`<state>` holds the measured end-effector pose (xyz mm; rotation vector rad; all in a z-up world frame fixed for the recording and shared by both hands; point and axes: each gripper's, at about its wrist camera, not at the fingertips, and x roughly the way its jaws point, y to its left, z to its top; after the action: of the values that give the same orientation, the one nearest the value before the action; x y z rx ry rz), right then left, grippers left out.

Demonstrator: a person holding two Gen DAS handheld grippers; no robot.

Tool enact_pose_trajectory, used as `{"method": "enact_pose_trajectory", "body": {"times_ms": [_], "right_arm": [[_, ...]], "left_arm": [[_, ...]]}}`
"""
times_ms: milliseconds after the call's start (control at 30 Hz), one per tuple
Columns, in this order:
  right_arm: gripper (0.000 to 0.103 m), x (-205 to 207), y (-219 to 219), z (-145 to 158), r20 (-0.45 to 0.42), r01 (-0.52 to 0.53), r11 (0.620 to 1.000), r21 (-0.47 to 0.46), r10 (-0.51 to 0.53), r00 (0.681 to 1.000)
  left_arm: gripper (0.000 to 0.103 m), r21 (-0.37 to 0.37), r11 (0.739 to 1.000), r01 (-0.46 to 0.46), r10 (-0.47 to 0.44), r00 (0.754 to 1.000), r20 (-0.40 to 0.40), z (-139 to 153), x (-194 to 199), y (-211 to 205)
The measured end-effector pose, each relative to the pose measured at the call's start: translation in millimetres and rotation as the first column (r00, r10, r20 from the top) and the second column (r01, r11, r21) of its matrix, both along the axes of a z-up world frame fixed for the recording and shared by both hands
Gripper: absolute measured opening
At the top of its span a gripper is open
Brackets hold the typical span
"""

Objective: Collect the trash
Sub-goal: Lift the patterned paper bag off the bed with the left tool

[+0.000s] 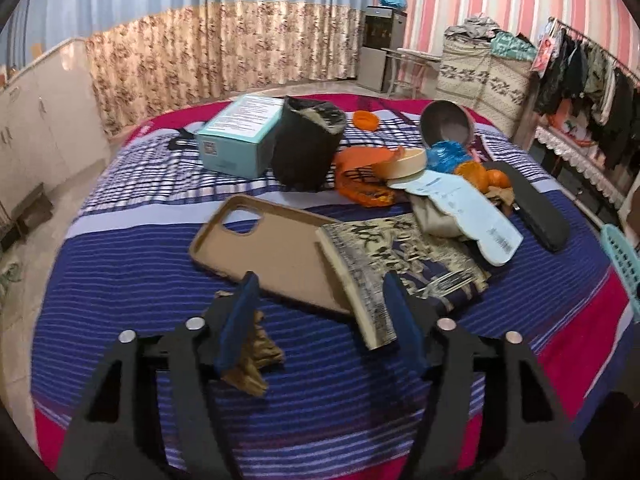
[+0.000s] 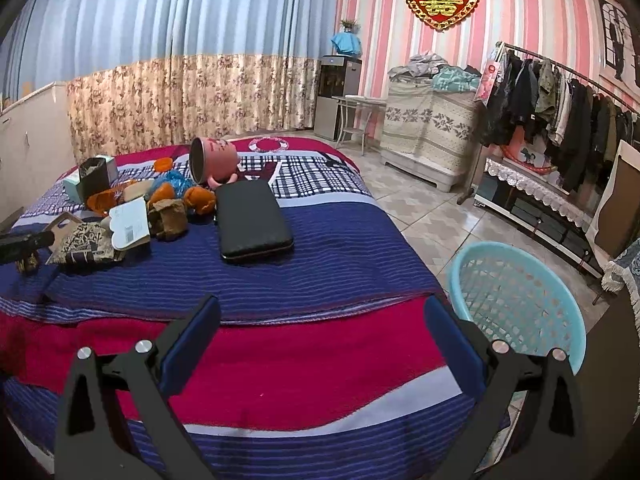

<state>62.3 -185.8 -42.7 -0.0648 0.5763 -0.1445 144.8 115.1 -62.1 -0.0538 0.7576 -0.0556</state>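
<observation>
The left gripper (image 1: 320,312), jaws wide and empty, hovered just before the phone case (image 1: 276,248), beside a brown scrap (image 1: 256,360); the right gripper (image 2: 316,340), also wide, was farther off

Clutter sits on the bed (image 1: 120,264), mostly toward its far half. Left wrist view: phone case (image 1: 272,248) lies near centre, a patterned book (image 1: 396,264) overlapping its right edge. Behind them, a cardboard box (image 1: 236,136) at left touches an upright bin (image 1: 308,144) on its right. Right of the bin: a plastic bag (image 1: 360,184), a round lid (image 1: 404,162) resting on it, then a tipped cup (image 1: 448,122) farther back. A paper card (image 1: 468,212) lies before the cup, a flat case (image 1: 536,212) to its right. A crumpled scrap (image 1: 256,356) lies nearest, under the left tongs (image 1: 320,312). Right wrist view: basket (image 2: 516,300) stands on the floor, right of the bed, beside the right tongs (image 2: 320,332).
</observation>
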Motion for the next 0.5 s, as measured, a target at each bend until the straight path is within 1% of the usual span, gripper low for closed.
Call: {"method": "enact_pose_trajectory", "body": {"times_ms": [33, 200, 233, 267, 300, 333, 400, 500], "right_arm": [[0.099, 0.7, 0.4, -0.4, -0.001, 0.0, 1.0, -0.002, 0.0, 1.0], [0.099, 7.1, 0.9, -0.3, -0.012, 0.0, 1.0, 0.004, 0.0, 1.0], [0.099, 9.0, 0.8, 0.4, -0.014, 0.0, 1.0, 0.006, 0.0, 1.0], [0.099, 10.6, 1.4, 0.9, -0.016, 0.0, 1.0, 0.01, 0.001, 1.0], [0.099, 14.0, 2.9, 2.9, -0.019, -0.005, 1.0, 0.014, 0.005, 1.0], [0.099, 14.7, 3.5, 3.8, -0.02, -0.009, 1.0, 0.016, 0.01, 1.0], [0.099, 19.4, 9.1, 7.1, -0.022, -0.028, 0.999, 0.023, 0.029, 0.999], [0.099, 28.2, 22.1, 9.4, -0.033, -0.082, 0.996, 0.039, 0.083, 0.996]], "left_arm": [[0.073, -0.001, 1.0, 0.009, -0.009, 1.0, -0.009, -1.7, 3.2, -4.1], [0.074, 0.009, 0.999, 0.042, -0.041, 0.997, -0.072, -15.5, 24.5, -24.5], [0.068, 0.029, 0.999, 0.043, -0.04, 0.996, -0.083, -18.3, 29.0, -30.4], [0.057, 0.052, 0.998, 0.04, -0.035, 0.996, -0.083, -19.3, 30.6, -34.5], [0.03, 0.07, 0.997, 0.042, -0.037, 0.996, -0.08, -19.0, 31.4, -38.4], [0.023, 0.071, 0.996, 0.053, -0.048, 0.996, -0.08, -17.7, 31.8, -41.2], [0.014, 0.053, 0.997, 0.06, -0.056, 0.995, -0.076, -15.1, 29.4, -41.8], [0.011, 0.049, 0.997, 0.066, -0.064, 0.997, -0.051, -7.7, 21.4, -38.6]]}}
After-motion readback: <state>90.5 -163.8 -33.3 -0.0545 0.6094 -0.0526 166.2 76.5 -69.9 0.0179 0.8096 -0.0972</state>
